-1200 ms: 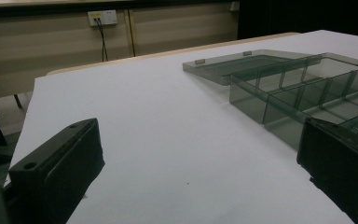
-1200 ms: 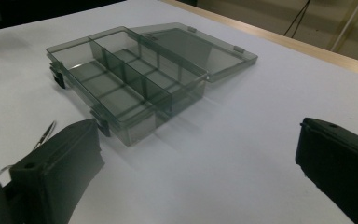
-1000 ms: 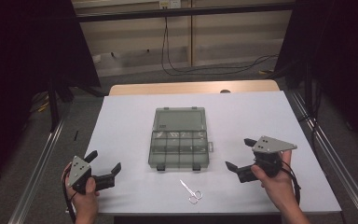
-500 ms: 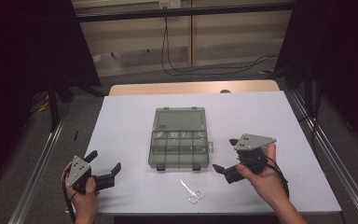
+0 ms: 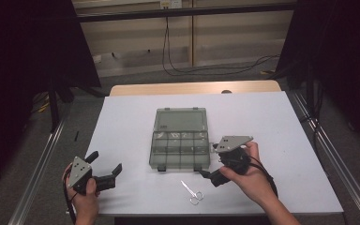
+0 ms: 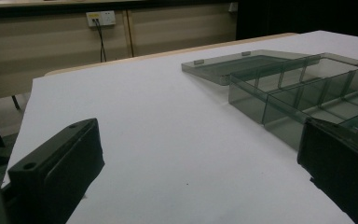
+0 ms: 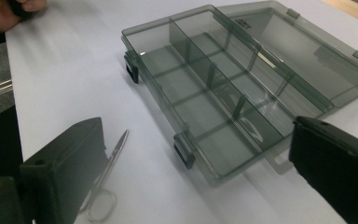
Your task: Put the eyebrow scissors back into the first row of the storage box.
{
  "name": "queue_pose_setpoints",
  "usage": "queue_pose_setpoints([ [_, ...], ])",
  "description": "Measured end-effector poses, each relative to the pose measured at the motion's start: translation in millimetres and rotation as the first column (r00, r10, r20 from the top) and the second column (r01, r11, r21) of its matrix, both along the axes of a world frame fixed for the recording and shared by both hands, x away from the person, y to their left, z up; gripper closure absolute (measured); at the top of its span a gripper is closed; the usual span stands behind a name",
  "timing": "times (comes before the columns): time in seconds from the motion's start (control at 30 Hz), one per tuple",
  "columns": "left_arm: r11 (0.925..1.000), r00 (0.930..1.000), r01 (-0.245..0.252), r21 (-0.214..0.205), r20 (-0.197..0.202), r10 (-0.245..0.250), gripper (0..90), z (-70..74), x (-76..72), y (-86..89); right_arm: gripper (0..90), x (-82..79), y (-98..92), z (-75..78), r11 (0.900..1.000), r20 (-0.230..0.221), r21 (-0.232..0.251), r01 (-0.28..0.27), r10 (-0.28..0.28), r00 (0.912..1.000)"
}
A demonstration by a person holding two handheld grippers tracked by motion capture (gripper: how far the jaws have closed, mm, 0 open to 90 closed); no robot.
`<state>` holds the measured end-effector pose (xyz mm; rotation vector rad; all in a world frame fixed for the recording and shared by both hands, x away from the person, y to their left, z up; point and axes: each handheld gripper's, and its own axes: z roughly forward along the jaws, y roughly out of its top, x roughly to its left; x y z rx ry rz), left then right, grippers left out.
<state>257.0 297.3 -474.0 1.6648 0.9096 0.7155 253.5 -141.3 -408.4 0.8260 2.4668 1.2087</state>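
A clear grey compartment box [image 5: 180,138] lies open at the middle of the white table, its lid flat behind it. Small metal scissors [image 5: 191,191] lie just in front of its near right corner. My right gripper [image 5: 211,162] is open beside the box's right front corner, above and right of the scissors. In the right gripper view the open jaws frame the box [image 7: 223,84], with the scissors [image 7: 107,177] next to the left jaw. My left gripper [image 5: 105,162] stands open at the front left and holds nothing. In the left gripper view the box [image 6: 298,93] is ahead to the right.
The white table top [image 5: 262,122] has a wooden strip [image 5: 192,88] along its far edge. Metal rails [image 5: 326,150] run along both sides. Cables and a wall socket [image 6: 100,18] lie beyond the table. The other hand [image 7: 9,11] shows in the right gripper view's top left corner.
My right gripper has moved left, from the table's right side to the box's right front corner near the scissors. The left gripper has stayed put.
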Motion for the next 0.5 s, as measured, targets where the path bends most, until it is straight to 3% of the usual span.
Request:
queue_pose_setpoints([
  [0.33, 0.9998, 0.9999, 0.014, 0.017, 0.000, -0.014, 0.0, 0.2, 0.6, 0.9, 15.3, 2.1, 25.0, -4.7, 0.9978, -0.055, -0.034, -0.058, 0.056, 0.9969],
  [0.5, 0.9998, 0.9999, 0.014, 0.016, 0.000, -0.014, 0.0, 0.1, 0.4, 0.3, 21.3, 2.0, 34.7, -7.8, 0.9978, -0.062, -0.045, -0.050, 0.047, 0.9970],
])
